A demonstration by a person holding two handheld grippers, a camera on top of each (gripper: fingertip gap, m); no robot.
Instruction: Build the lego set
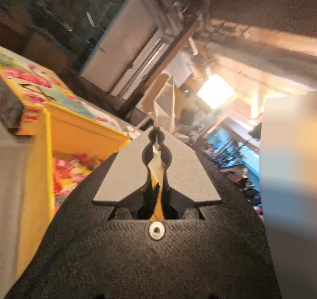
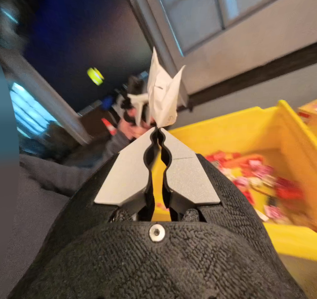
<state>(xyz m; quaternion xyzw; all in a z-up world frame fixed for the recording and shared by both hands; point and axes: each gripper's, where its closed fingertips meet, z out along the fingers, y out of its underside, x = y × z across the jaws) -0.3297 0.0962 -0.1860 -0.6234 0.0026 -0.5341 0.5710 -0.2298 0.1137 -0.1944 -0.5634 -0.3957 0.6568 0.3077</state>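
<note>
My left gripper is shut on the lower edge of a white paper bag, which rises up and away from the fingertips; a strip of it shows between the pads. My right gripper is shut on a corner of a crumpled white paper bag that stands above its tips. In the right wrist view the left gripper is just behind the bag's left edge, with a hand below it. Both grippers are held above a yellow bin, which also shows in the right wrist view.
The bin holds several red and pink packets, also visible in the right wrist view. A colourful printed box lies behind the bin. An orange-and-white cone and a window are farther off. Both views are motion-blurred. Across from one pair of fingers to the other is roughly 11 cm.
</note>
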